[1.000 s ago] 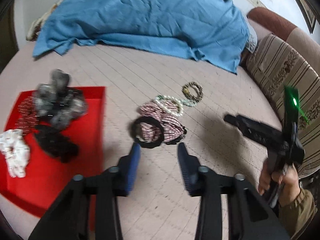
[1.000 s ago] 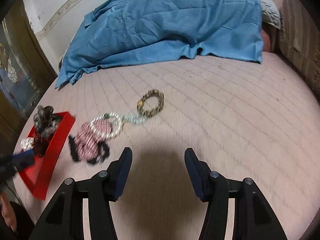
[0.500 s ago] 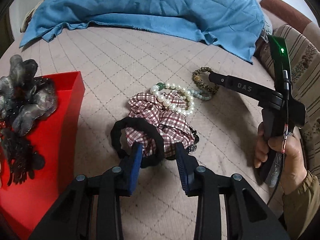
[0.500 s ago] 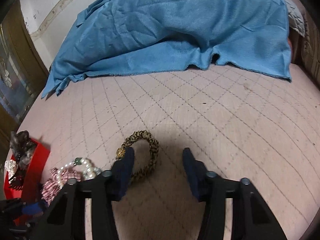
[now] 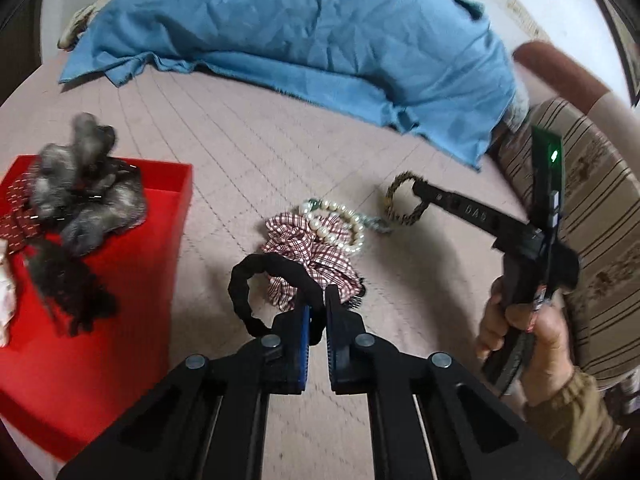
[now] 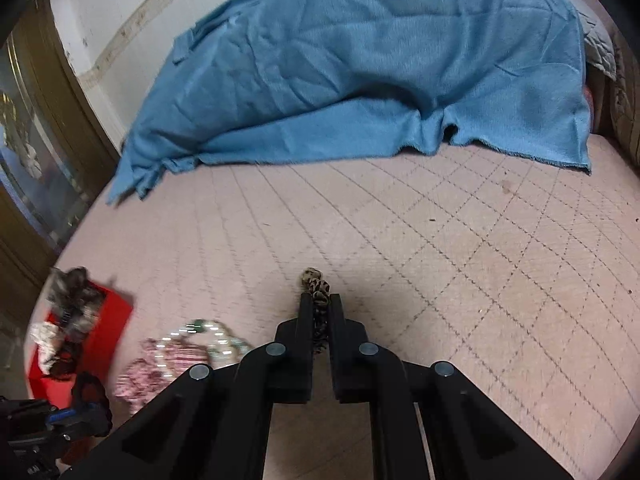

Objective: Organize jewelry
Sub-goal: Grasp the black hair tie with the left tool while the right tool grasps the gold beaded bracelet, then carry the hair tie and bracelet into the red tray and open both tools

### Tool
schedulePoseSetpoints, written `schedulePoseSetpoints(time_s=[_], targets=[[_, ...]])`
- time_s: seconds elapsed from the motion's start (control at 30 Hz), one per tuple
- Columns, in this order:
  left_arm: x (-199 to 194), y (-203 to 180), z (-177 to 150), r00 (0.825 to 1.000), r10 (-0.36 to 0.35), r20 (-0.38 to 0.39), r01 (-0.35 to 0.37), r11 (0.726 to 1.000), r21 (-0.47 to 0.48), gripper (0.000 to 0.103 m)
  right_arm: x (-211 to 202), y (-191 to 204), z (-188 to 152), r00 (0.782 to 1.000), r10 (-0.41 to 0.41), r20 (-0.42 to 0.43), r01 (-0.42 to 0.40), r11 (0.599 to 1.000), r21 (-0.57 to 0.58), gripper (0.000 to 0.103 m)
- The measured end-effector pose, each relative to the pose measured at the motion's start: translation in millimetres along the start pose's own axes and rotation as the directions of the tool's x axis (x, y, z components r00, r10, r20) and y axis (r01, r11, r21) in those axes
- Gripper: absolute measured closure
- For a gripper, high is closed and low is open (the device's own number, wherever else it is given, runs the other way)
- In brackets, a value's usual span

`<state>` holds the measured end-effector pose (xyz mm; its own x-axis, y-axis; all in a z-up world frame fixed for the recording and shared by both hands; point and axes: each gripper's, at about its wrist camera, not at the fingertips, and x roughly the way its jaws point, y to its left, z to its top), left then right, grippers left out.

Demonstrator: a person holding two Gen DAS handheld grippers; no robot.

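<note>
While L gripper (image 5: 316, 312) pinches black scrunchie (image 5: 260, 280), R gripper (image 6: 320, 312) clamps leopard bracelet (image 6: 318, 292).

Black jaws, blue pads (image 5: 305, 332), silver screws, olive sleeve (image 5: 576, 420).

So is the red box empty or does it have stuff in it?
It has stuff in it. The red box holds a grey fluffy scrunchie, a black one and others.

Black scrunchie (image 5: 264, 280) between closed jaws
</note>
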<state>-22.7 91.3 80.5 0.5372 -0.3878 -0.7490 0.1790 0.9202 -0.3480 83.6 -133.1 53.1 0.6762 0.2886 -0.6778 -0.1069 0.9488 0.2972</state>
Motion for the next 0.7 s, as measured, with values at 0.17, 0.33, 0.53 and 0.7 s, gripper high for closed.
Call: schedulePoseSetpoints(time_s=[0.17, 0.33, 0.53, 0.7], targets=[[-50.1, 17.6, -7.1, 0.999, -0.016, 0.052, 0.017, 1.000, -0.020, 0.096, -23.5, 21.3, -7.0, 0.998, 0.065, 0.017, -0.065, 0.998, -0.001, 0.095], [-87.2, 47.9, -16.7, 0.994, 0.057, 0.098, -0.054, 0.998, -0.038, 0.096, -50.8, 51.1, -22.3, 0.991, 0.131, 0.035, -0.131, 0.991, -0.013, 0.095], [-109.0, 99.7, -30.3, 0.987, 0.120, 0.104, -0.109, 0.988, -0.108, 0.096, -79.1, 94.3, -50.7, 0.984, 0.177, 0.028, -0.175, 0.983, -0.054, 0.095], [-115.4, 140.2, -45.5, 0.988, 0.128, 0.082, -0.113, 0.979, -0.170, 0.096, -79.8, 140.3, -67.3, 0.974, 0.225, -0.031, -0.227, 0.970, -0.088, 0.095]])
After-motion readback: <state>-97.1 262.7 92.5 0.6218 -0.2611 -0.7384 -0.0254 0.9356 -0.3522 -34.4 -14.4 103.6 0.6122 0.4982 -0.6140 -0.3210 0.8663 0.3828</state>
